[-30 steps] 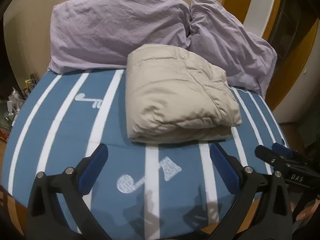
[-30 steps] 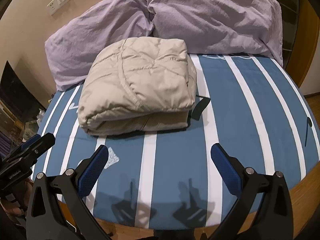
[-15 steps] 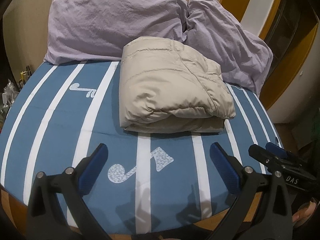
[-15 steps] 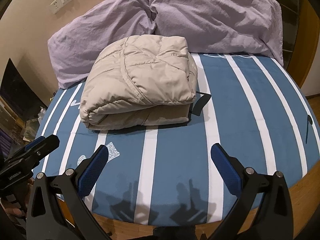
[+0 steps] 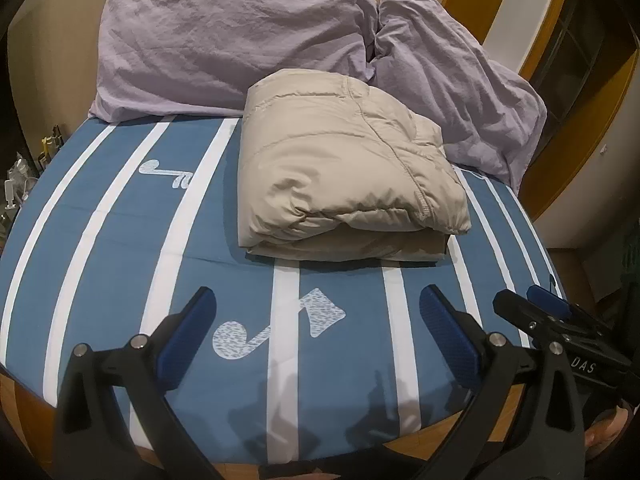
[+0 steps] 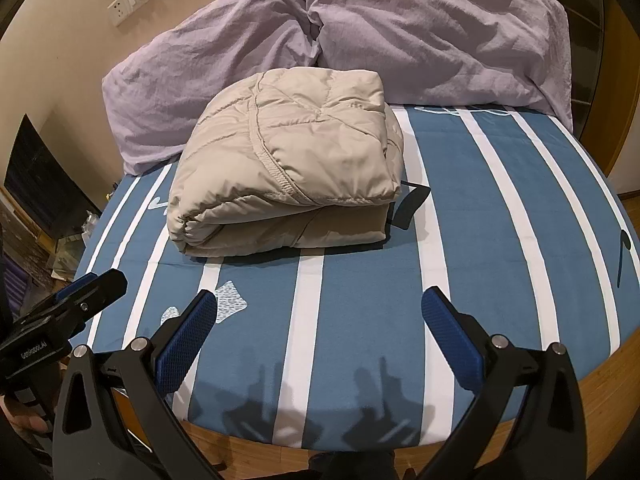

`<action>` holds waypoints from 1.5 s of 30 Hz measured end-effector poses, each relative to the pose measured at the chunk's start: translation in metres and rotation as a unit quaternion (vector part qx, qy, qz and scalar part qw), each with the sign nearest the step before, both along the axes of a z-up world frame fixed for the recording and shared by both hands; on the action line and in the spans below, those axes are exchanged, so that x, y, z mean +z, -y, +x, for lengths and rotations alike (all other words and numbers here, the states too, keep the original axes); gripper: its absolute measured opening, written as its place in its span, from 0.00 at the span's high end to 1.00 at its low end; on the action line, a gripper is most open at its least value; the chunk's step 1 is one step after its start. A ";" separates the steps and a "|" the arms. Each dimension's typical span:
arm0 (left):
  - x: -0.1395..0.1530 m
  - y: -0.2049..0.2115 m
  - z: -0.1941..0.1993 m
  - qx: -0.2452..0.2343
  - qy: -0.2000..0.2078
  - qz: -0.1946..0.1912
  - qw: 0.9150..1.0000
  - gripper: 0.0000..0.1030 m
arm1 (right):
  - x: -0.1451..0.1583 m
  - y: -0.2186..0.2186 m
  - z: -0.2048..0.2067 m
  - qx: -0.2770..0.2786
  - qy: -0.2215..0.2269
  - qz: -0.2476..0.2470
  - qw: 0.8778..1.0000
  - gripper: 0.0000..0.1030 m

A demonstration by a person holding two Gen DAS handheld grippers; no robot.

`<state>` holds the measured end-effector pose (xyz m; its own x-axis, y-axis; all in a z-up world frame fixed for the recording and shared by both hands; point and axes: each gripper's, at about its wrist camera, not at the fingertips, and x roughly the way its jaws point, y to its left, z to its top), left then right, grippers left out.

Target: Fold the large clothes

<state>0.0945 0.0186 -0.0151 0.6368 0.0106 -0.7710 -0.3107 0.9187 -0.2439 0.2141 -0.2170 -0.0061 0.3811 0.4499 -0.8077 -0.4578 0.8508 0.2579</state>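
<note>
A beige padded jacket [image 5: 344, 168] lies folded into a thick square bundle on the blue bed with white stripes [image 5: 120, 216]. In the right wrist view the same jacket [image 6: 288, 164] shows a black strap [image 6: 410, 204] sticking out at its right side. My left gripper [image 5: 318, 332] hangs open over the bed's near edge, well short of the jacket, holding nothing. My right gripper [image 6: 320, 332] is open too, above the near edge. Each gripper appears in the other's view: the right gripper [image 5: 560, 328] at the right edge, the left gripper [image 6: 68, 308] at the left edge.
Two lilac pillows [image 5: 232, 36] [image 6: 432, 28] lean against the wall behind the jacket. The bed's wooden frame [image 6: 600, 392] runs along the near edge. A wall socket panel [image 6: 130, 0] is up left, with a dark screen [image 6: 36, 184] and clutter beside the bed.
Both grippers have drawn back and risen a little from the bed, so more of its near edge and the wooden frame shows. The folded jacket has not moved.
</note>
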 end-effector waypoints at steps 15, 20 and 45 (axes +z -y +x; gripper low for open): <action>-0.001 -0.002 -0.002 0.002 0.000 -0.002 1.000 0.02 | 0.000 0.000 -0.001 0.000 0.000 0.000 1.000 0.01; -0.001 -0.002 -0.002 0.002 0.000 -0.001 1.000 0.02 | 0.000 0.000 -0.001 0.000 0.000 0.000 1.000 0.01; -0.002 0.002 -0.002 0.003 -0.002 -0.002 1.000 0.02 | 0.001 0.002 -0.001 0.001 0.001 0.001 1.000 0.01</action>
